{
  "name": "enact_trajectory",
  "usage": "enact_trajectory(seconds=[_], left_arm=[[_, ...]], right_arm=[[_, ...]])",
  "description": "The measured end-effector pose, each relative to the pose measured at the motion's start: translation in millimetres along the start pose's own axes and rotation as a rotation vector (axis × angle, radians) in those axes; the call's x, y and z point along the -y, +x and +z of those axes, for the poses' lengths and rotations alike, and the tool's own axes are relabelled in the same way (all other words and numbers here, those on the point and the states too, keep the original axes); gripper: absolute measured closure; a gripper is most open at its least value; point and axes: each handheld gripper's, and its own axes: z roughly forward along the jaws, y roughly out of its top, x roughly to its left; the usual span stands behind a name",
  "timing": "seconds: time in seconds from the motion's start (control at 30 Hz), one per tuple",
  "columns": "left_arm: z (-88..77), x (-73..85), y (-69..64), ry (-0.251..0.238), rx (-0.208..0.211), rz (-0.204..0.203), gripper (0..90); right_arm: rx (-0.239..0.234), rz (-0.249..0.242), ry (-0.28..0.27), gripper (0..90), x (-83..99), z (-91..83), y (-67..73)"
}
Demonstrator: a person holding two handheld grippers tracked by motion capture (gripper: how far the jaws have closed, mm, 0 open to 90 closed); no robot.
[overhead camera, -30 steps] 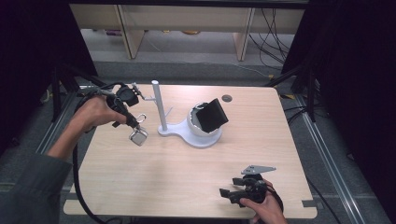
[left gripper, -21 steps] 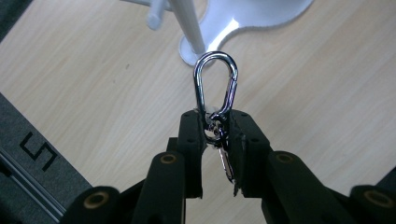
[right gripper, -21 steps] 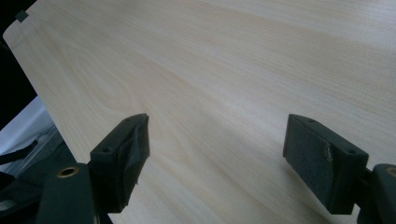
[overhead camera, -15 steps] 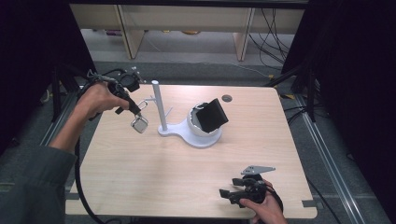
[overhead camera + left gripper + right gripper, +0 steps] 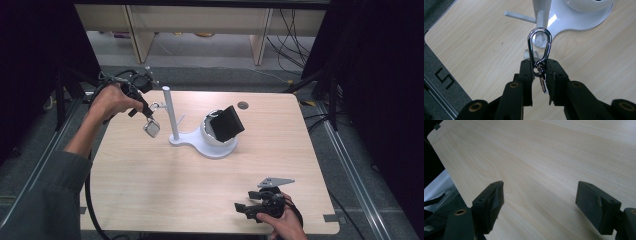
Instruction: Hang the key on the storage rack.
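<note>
I have the left gripper (image 5: 539, 71) pinched on the keychain (image 5: 539, 53) at its swivel ring, the chrome carabiner loop standing up ahead of the fingers (image 5: 526, 72) and the small tag (image 5: 151, 129) dangling beneath, just beside the white stand (image 5: 172, 120); the step in hand looks like hooking that loop over one of the stand's side pegs (image 5: 520, 17), so I would keep the loop upright, line its opening with the peg tip, and slide it on level before easing the grip; the post itself sits right behind the loop and could knock it askew; the stand's round cup with the black block (image 5: 226, 123) in it lies further right, clear of my path; my right gripper (image 5: 539, 202) rests near the tabletop's (image 5: 200, 185) front edge, its fingers spread wide with nothing between them.
</note>
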Motion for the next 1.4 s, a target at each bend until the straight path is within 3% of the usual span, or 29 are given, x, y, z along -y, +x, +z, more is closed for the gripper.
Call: enact_trajectory(seconds=[0.5, 0.93, 1.27, 1.4], left_arm=[[7.1, -3.1, 3.0, -0.013, 0.01, -0.033, 74.9], [17.1, -9.4, -0.7, 0.009, 0.016, -0.007, 74.9], [24.1, -7.8, 0.3, -0.016, 0.019, -0.023, 74.9], [26.7, -7.7, 0.6, -0.029, 0.02, -0.03, 74.9]], right_arm=[[-0.001, -0.004, -0.004, 23.5, -0.4, -0.2, 0.0], [-0.001, -0.006, -0.004, 23.5, -0.3, -1.0, 0.5], [-0.004, 0.01, 0.006, 23.5, -0.2, -0.4, 1.5], [-0.003, -0.006, 0.001, 23.5, -0.2, -0.1, 0.5]])
